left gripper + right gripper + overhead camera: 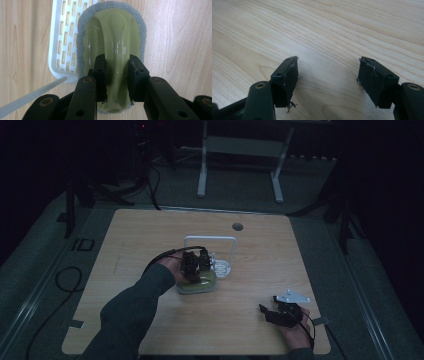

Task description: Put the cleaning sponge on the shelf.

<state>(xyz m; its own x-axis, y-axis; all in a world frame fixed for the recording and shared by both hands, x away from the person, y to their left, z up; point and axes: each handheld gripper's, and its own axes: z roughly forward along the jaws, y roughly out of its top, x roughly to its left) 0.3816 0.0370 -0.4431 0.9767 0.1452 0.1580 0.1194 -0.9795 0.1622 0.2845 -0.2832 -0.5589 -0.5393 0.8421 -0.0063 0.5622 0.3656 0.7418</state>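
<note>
L gripper (117, 75) clamped on yellow-green plastic scrubber w/ grey sponge pad (112, 37), beside white slotted plastic rack (62, 45) mid-table. R gripper (328, 75) agape, idle nr front-right corner. Grasp done; placing prob. left.

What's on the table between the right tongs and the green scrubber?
Nothing: in the high view, bare wood separates the right tongs from the scrubber.

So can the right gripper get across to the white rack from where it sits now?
Probably yes. The right gripper sits open near the table's front right, with bare wood between it and the white rack. The scrubber and the left gripper crowd the rack's left side, so its right side looks freer.
</note>
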